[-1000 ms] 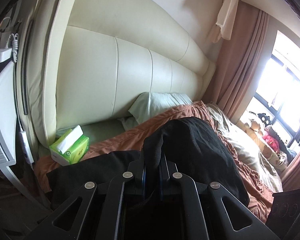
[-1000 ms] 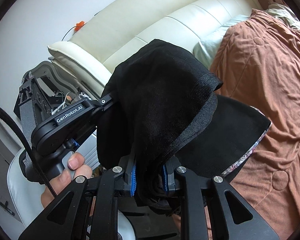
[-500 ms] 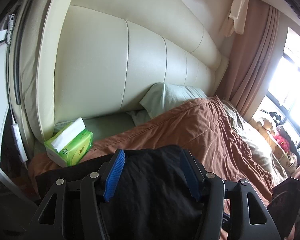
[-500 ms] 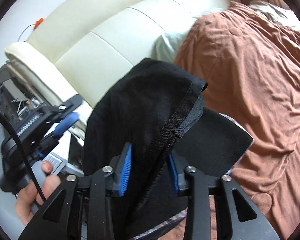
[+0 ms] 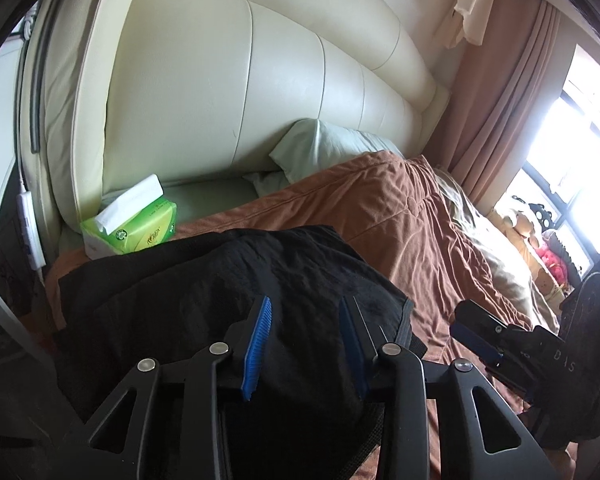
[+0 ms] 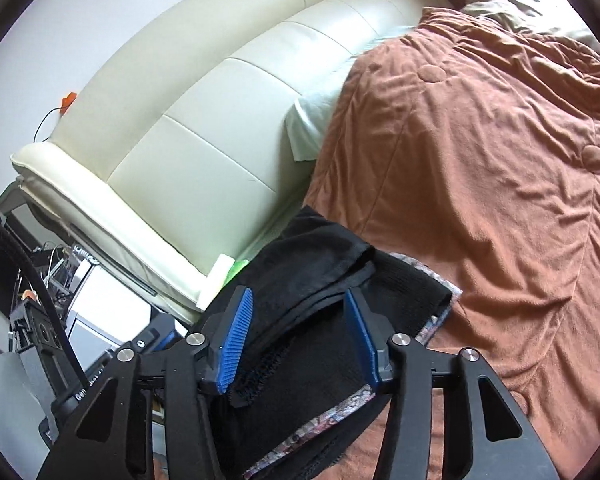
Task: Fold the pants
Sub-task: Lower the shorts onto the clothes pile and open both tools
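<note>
1. The black pants (image 5: 236, 292) lay folded on the brown blanket (image 5: 400, 216), filling the lower middle of the left wrist view.
2. The left gripper (image 5: 306, 308) sat over them, fingers apart, pads off the cloth. Its jaws had just been closing, with the pants under the gap and nothing pinched.
3. The right gripper (image 6: 298, 302) was the same deal: fingers apart over the pants (image 6: 320, 264), jaws just closing, no grip.
4. Only the left view showed the green tissue box (image 5: 136, 228) at left, the pillow (image 5: 324, 148), the curtain (image 5: 496, 92) and window at right.
5. Only the right view showed the pants' patterned lining edge (image 6: 324, 424) at the bottom, plus the orange clip (image 6: 68, 100) at upper left.
</note>
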A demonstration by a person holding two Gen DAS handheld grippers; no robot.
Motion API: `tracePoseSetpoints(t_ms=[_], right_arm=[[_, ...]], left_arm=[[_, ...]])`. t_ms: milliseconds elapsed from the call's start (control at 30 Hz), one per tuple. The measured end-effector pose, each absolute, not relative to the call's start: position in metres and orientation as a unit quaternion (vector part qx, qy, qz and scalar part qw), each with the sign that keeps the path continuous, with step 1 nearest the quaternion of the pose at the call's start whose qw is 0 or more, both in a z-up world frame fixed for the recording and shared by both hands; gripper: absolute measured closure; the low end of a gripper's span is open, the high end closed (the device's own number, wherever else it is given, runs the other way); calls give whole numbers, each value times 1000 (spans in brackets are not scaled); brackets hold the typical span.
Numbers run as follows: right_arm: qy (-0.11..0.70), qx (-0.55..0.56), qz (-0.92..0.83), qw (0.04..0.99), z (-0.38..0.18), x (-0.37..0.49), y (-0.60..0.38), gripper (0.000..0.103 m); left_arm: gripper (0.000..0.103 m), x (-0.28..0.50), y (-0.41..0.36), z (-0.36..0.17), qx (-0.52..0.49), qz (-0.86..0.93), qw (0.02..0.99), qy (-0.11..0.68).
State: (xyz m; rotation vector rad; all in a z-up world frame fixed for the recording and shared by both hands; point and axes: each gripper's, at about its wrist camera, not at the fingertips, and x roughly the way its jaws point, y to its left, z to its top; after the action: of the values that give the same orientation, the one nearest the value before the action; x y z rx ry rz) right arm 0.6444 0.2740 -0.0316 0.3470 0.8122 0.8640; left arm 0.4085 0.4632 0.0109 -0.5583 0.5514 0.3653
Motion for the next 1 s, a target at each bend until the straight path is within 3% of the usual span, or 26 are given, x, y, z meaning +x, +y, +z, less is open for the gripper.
tracePoseSetpoints(t_ms=[167, 267, 567, 1000], right_arm=[[378, 120, 430, 811, -31, 649, 310, 79], [391, 93, 450, 798, -41, 655, 333, 80], [424, 54, 460, 778, -74, 671, 336, 82], [458, 36, 418, 784, -56, 637, 273, 82]], left_arm=[[70, 413, 463, -4, -278, 182, 900, 282], [77, 413, 467, -19, -299, 185, 887, 298], [78, 395, 469, -45, -320, 194, 871, 318], [77, 346, 426, -24, -314, 184, 874, 323]])
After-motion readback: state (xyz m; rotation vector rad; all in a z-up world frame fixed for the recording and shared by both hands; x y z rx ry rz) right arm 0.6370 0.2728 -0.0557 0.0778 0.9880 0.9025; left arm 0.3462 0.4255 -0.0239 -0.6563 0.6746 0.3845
